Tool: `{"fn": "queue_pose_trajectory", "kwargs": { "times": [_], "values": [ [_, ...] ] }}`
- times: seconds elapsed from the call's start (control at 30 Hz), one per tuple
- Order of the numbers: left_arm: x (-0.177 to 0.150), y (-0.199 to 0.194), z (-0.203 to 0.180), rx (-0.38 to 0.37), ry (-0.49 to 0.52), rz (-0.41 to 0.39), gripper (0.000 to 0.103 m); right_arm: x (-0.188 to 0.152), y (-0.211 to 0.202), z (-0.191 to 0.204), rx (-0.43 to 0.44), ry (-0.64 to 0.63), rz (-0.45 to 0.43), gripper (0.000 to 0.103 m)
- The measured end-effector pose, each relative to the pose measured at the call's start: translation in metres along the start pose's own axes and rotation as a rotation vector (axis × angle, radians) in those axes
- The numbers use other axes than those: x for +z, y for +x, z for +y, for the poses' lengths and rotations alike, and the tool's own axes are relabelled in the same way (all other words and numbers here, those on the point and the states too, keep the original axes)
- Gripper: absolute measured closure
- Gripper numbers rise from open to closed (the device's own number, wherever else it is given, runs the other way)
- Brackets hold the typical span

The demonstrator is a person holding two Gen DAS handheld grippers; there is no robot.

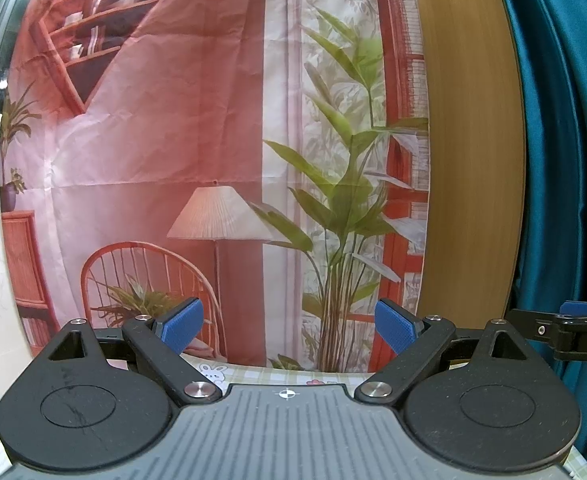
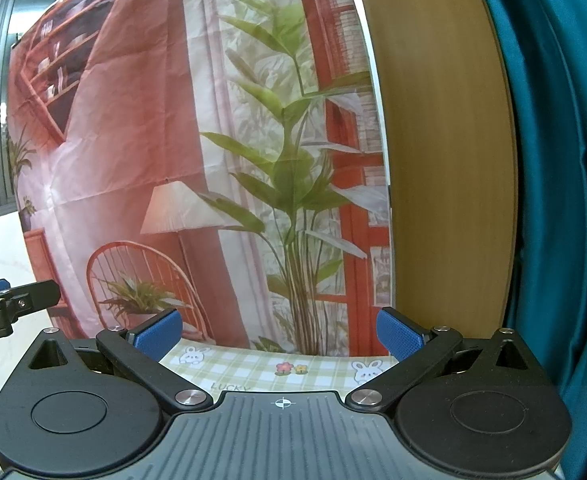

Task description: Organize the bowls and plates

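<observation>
Blue-padded jaws of the left gripper (image 1: 289,330) and right gripper (image 2: 279,334) gape wide, holding nothing, above the checked tabletop (image 2: 261,368).

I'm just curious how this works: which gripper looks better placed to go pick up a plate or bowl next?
Neither can be favoured: no plate or bowl shows. The left gripper and right gripper are both open, empty, level, side by side, facing the printed backdrop over the checked tablecloth.
</observation>
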State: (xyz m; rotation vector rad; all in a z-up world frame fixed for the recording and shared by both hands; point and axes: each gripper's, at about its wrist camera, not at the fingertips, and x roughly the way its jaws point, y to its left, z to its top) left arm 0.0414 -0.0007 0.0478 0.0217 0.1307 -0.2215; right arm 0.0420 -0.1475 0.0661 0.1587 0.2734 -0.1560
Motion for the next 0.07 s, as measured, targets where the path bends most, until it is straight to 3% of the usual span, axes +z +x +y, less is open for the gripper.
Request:
{"fn": "queue_pose_trajectory", "kwargs": {
  "times": [0.07],
  "values": [
    [0.0001, 0.0001, 0.0006, 0.001, 0.000, -0.002, 0.009, 0.0000, -0.0002, 0.0000, 0.000, 0.000, 0.000, 0.000]
  ]
}}
